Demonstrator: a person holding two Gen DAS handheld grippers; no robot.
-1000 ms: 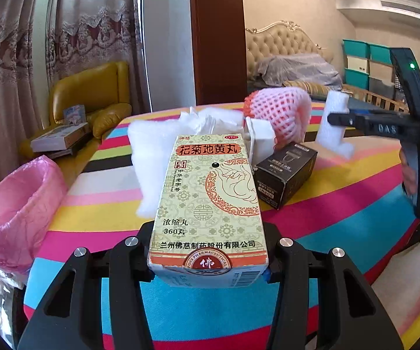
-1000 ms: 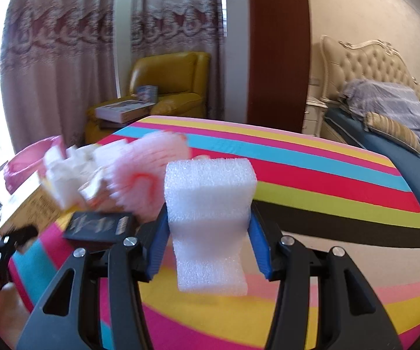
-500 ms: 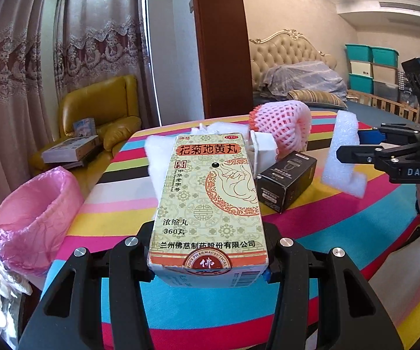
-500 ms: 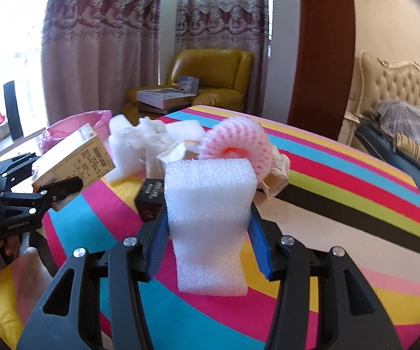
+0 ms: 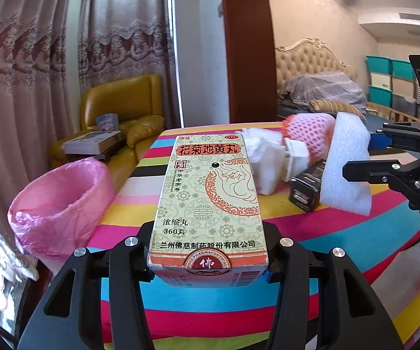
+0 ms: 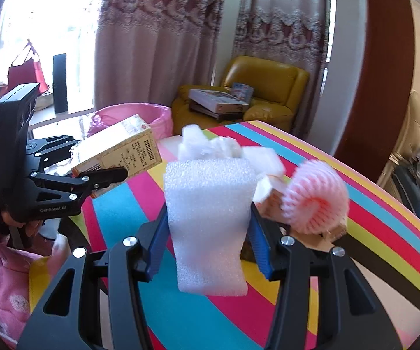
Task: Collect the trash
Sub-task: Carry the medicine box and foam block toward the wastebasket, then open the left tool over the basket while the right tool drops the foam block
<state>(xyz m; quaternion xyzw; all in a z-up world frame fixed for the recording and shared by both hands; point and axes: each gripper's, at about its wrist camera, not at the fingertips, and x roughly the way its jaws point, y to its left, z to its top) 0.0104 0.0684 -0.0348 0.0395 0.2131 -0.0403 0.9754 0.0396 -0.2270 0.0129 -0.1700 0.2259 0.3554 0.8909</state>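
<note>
My left gripper (image 5: 208, 250) is shut on a cream medicine box (image 5: 210, 204) with Chinese print, held above the striped table's near edge; it also shows in the right wrist view (image 6: 116, 153). My right gripper (image 6: 210, 233) is shut on a white foam block (image 6: 208, 224), also seen at the right of the left wrist view (image 5: 345, 169). A bin lined with a pink bag (image 5: 58, 201) stands off the table's left side; it also shows behind the box in the right wrist view (image 6: 151, 113).
On the striped table (image 5: 341, 233) lie a pink foam fruit net (image 5: 309, 137), a black box (image 5: 304, 189), white foam pieces (image 5: 265, 157) and a small white carton (image 5: 295, 157). A yellow armchair (image 5: 122, 116) with books stands behind. A bed is at the far right.
Both grippers have swung left with their loads. The bin now sits closer in the left wrist view, and the foam block has come nearer the medicine box.
</note>
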